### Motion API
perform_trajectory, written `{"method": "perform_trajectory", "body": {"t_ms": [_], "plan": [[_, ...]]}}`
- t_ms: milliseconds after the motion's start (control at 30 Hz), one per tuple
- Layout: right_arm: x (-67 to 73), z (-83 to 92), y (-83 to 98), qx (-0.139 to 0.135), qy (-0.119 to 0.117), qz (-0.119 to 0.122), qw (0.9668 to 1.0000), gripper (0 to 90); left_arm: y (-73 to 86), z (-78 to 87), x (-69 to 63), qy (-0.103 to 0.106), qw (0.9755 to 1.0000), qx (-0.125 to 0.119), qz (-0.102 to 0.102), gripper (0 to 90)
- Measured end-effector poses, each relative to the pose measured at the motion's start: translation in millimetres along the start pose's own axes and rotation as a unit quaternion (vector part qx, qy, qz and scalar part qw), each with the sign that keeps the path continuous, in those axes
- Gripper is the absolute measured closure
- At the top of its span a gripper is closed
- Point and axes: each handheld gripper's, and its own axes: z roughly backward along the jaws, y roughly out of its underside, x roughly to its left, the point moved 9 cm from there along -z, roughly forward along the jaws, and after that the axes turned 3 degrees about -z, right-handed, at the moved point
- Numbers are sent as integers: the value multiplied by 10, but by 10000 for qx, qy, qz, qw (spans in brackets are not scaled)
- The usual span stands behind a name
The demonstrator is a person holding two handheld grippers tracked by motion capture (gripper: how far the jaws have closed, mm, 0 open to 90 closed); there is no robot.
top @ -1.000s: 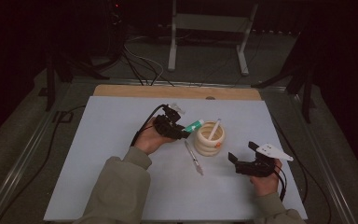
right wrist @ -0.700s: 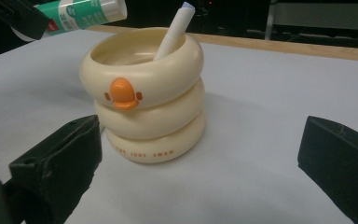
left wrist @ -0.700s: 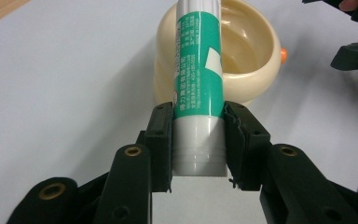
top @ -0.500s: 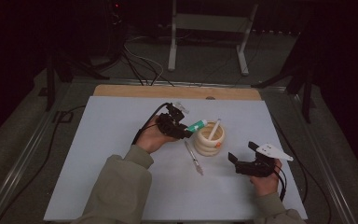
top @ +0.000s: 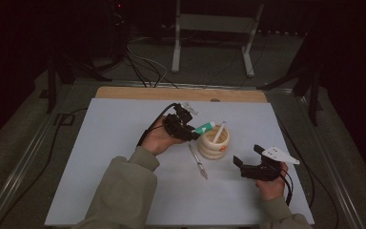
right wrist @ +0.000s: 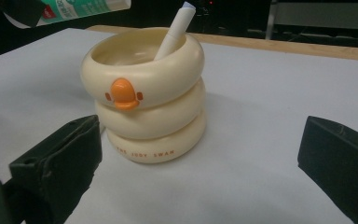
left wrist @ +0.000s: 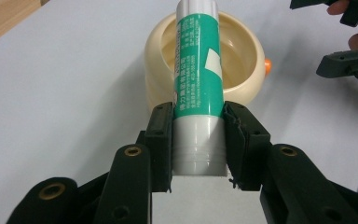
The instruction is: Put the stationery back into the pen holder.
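Barely anything has shifted since a second ago: our left gripper still clamps the glue stick just over the duck holder
We tilt its tip down into the mouth beside the white pen, then let go; right gripper waits open near the holder

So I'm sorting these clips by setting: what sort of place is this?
Probably a lab or studio recording bench, not a home desk: a white work board on a wooden table, cables across the floor, and a metal stand in the dark behind.
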Motion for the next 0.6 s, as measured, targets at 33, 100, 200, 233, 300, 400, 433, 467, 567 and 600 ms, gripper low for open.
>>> {"method": "perform_trajectory", "body": {"t_ms": [33,100,200,233,300,400,433,467,567,600], "plan": [[0,0,0,0,0,2,10000,3,-11,-2,-8,5,10000,-1,-3,658],[-1,0,0,2,0,0,10000,3,-29,-2,-23,18,10000,27,-41,658],[-2,0,0,2,0,-4,10000,3,-58,-7,-42,16,10000,37,-68,658],[-2,1,1,3,1,0,10000,3,-63,-6,-46,16,9999,56,-86,657],[-2,1,-1,0,2,0,10000,3,-77,-8,-56,13,9999,61,-88,657],[-2,1,0,4,2,2,10000,3,-89,-7,-67,23,9999,82,-116,657],[-1,1,0,1,0,2,10000,3,-93,-8,-69,29,9999,82,-124,657],[-1,1,0,1,1,2,10000,3,-95,-10,-72,31,9999,89,-138,657],[-1,0,0,4,0,0,10000,3,-104,-14,-81,32,9999,90,-136,657],[-1,0,0,4,0,0,10000,3,-104,-14,-81,32,9999,90,-136,657]]}}
